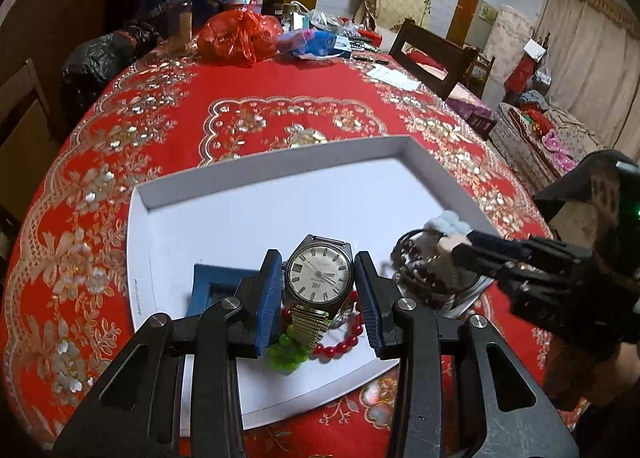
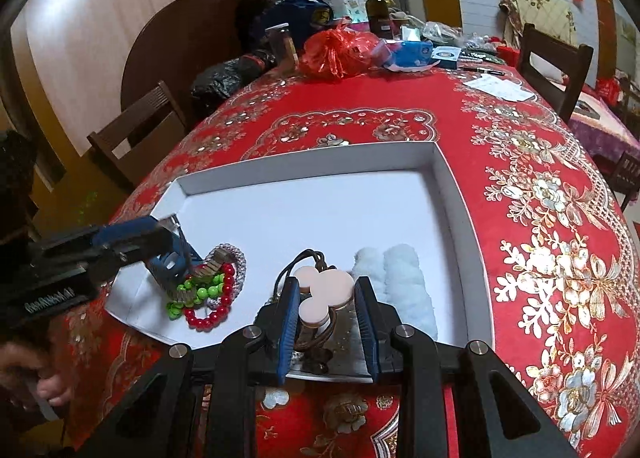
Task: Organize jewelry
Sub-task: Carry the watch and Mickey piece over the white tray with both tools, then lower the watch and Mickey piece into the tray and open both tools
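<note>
Left gripper (image 1: 318, 282) pinches wristwatch (image 1: 319, 276) by its case, band hanging toward bead bracelets (image 1: 340, 342) in white box lid (image 1: 280, 174). Right gripper (image 2: 326, 318) clamps pink-disc pendant (image 2: 320, 290), right of the beads.

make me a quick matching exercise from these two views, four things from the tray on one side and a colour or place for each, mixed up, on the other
Things:
1. watch
2. round-bead bracelet
3. fluffy rolls
4. small open box

Colour or place:
A. blue
B. red
C. between the left tongs
D. white, just right of the right tongs in the right wrist view

Pairs: 1-C, 2-B, 3-D, 4-A
</note>
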